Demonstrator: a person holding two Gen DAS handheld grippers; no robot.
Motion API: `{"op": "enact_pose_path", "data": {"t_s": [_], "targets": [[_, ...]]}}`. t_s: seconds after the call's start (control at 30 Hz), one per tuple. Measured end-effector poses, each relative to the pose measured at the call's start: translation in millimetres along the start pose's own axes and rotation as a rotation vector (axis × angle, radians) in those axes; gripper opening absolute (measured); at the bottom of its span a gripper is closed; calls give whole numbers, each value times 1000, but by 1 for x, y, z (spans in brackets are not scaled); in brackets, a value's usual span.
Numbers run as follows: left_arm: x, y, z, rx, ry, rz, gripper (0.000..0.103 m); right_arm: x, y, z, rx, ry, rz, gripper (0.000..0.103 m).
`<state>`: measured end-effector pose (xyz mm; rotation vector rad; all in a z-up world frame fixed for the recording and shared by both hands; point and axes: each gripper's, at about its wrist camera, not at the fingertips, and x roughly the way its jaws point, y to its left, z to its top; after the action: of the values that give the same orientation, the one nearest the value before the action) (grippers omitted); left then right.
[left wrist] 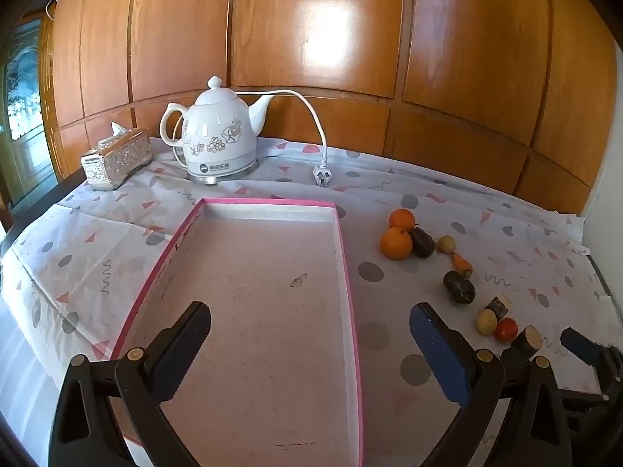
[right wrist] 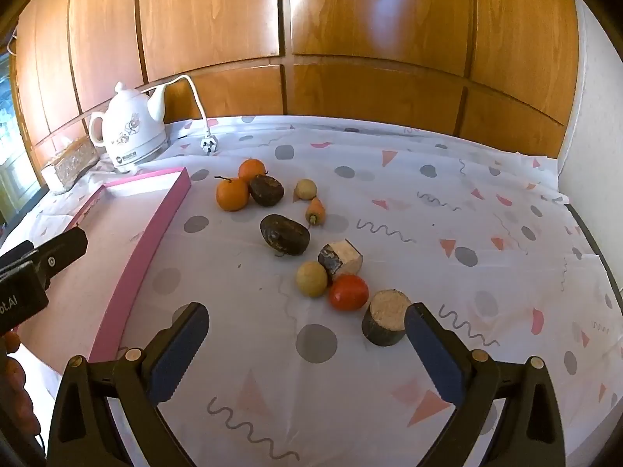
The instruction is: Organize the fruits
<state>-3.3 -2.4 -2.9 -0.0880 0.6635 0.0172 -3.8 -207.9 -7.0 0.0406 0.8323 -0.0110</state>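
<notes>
A shallow pink-rimmed box (left wrist: pixel 344 257) lies empty on the patterned cloth. My left gripper (left wrist: pixel 309 311) hangs open over the box's near half, with nothing between its fingers. Right of the box lies a loose row of produce: two oranges (right wrist: pixel 232 193), a dark brown fruit (right wrist: pixel 284 234), a small carrot (right wrist: pixel 315 210), a yellowish round fruit (right wrist: pixel 311 278), a red tomato (right wrist: pixel 348 292) and a cut brown stump (right wrist: pixel 385 321). My right gripper (right wrist: pixel 307 311) is open just in front of this row. Its right finger is beside the stump, and only bare cloth lies between the pads.
A white floral kettle (left wrist: pixel 218 136) stands at the back left, its cord and plug (left wrist: pixel 322 175) lying on the cloth. A silver tissue box (left wrist: pixel 117 157) sits left of it. Wooden wall panels close the back. The table edge runs along the right side (right wrist: pixel 595 249).
</notes>
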Motion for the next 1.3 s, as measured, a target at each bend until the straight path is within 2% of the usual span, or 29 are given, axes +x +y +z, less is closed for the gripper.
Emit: {"op": "enact_pose_path", "data": {"t_s": [0.33,1.3], "targets": [[-3,-2,0,-5,-4,-36,103,-5,5,1,-34,-25,-14,102],[-11,-7,-2,3,-7,-58,103,-11,10,-4,-74,-55,-17,102]]}}
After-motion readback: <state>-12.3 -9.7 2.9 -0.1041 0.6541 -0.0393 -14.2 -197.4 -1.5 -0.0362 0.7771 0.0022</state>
